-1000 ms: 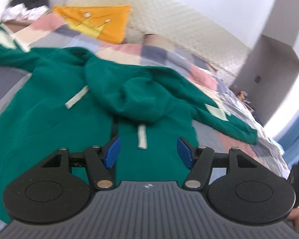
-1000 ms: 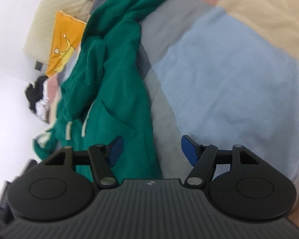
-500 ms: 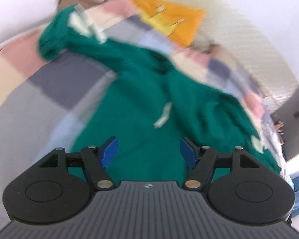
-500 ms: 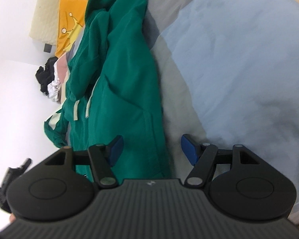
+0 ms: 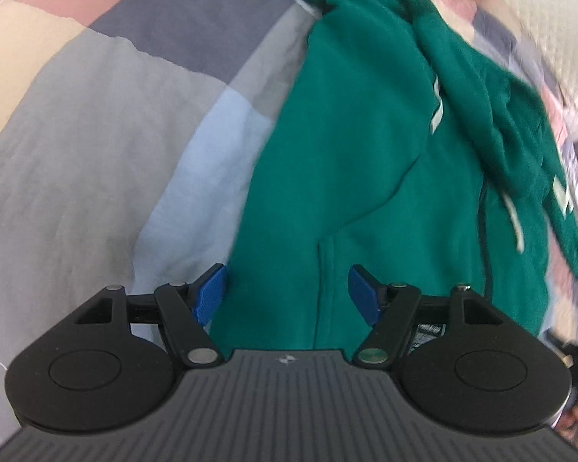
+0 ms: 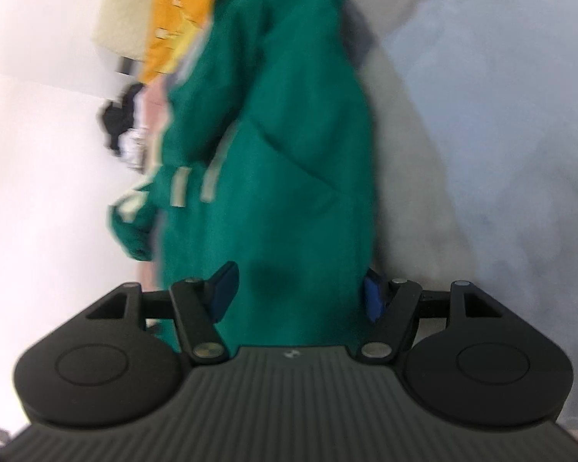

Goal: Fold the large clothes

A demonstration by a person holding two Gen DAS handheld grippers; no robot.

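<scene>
**Both grippers spread above the green hoodie**

The left gripper (image 5: 287, 294) has just been widening its jaws; green hoodie (image 5: 366, 177) fabric lies under the gap, unpinched, its edge by the left pad. The right gripper (image 6: 298, 294) is spread too, over the same hoodie. Beyond both lies the patchwork bed (image 5: 108, 123); farthest off, an orange pillow (image 6: 177, 11).

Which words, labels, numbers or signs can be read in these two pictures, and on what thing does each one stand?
No text can be read.
Pale patches on the green hoodie: blurred, no letters legible.
Small pale mark on each gripper body: a logo, too small to read.
Yellow figure on the orange pillow: blurred.
</scene>
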